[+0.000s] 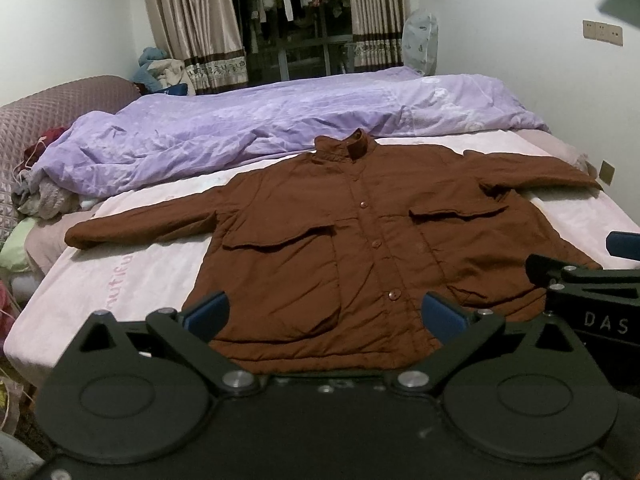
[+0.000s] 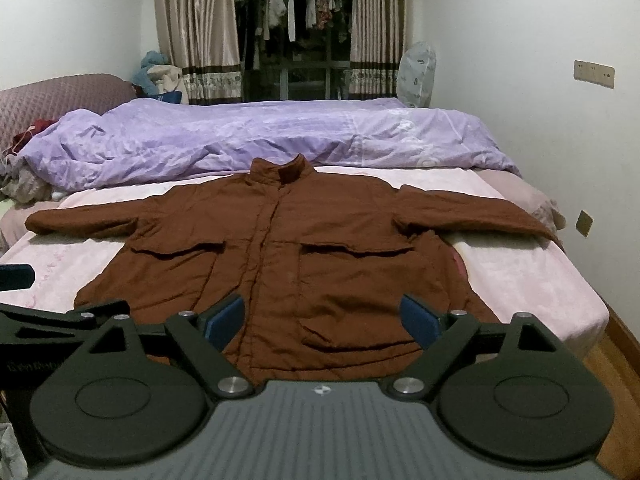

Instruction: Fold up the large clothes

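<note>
Garment: we have a brown button-front jacket (image 1: 360, 248) lying face up on the bed (image 1: 132, 280), collar toward the purple duvet (image 1: 280, 120), hem toward us.
Layout: both sleeves out sideways, left sleeve (image 1: 148, 220) reaching toward the headboard side, right sleeve (image 2: 476, 212) ending at the bed's far edge. Body mostly flat, some wrinkles round the two chest pocket flaps.
Left gripper (image 1: 326, 316): jaws spread wide, nothing between them; it hangs above the hem, not touching cloth as far as we can see.
Right gripper (image 2: 322, 316): jaws spread wide too, empty, also above the hem, just beside the left one.
Progress: we judge this as the very start. Jacket is laid out, but no fold shows anywhere: no sleeve turned in, no side brought over, hem not lifted.
Left to do: everything. Likely sleeves in across the chest, sides in, then hem up toward the collar.
Next move needs: each gripper out to a sleeve cuff or a shoulder, one per side.
Risk: padded-looking fabric may bulge and spring back; the right cuff sits at the bed's edge and could slide off.
Clutter: loose clothes heaped at the bed's left (image 1: 40, 196), well apart from the jacket.
</note>
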`<act>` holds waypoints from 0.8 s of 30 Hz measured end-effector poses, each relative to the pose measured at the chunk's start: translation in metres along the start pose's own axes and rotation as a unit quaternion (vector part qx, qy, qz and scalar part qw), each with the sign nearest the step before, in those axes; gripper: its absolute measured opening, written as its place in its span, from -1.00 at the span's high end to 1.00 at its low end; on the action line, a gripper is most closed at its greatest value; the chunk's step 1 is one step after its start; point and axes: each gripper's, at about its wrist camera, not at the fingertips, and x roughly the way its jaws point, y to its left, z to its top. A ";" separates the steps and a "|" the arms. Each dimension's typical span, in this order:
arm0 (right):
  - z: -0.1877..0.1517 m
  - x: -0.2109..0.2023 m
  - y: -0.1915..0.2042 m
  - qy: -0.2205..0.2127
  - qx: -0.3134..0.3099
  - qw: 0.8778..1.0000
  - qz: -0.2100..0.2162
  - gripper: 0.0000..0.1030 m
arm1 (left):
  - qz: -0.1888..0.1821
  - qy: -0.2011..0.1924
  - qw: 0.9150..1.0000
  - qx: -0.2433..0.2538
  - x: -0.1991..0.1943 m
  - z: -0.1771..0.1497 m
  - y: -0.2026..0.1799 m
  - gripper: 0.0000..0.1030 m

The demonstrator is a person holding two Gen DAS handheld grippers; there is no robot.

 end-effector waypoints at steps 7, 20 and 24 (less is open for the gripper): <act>-0.001 0.000 -0.001 0.000 0.000 1.000 0.000 -0.99 | 0.002 0.001 1.000 0.000 0.000 0.001 -0.001 -1.00; -0.001 0.001 -0.002 0.001 0.000 1.000 -0.002 -0.99 | 0.001 0.002 1.000 0.002 0.001 -0.002 0.001 -1.00; -0.002 0.002 -0.003 -0.003 0.004 1.000 0.003 -0.99 | -0.004 -0.003 1.000 0.008 0.004 -0.002 0.002 -1.00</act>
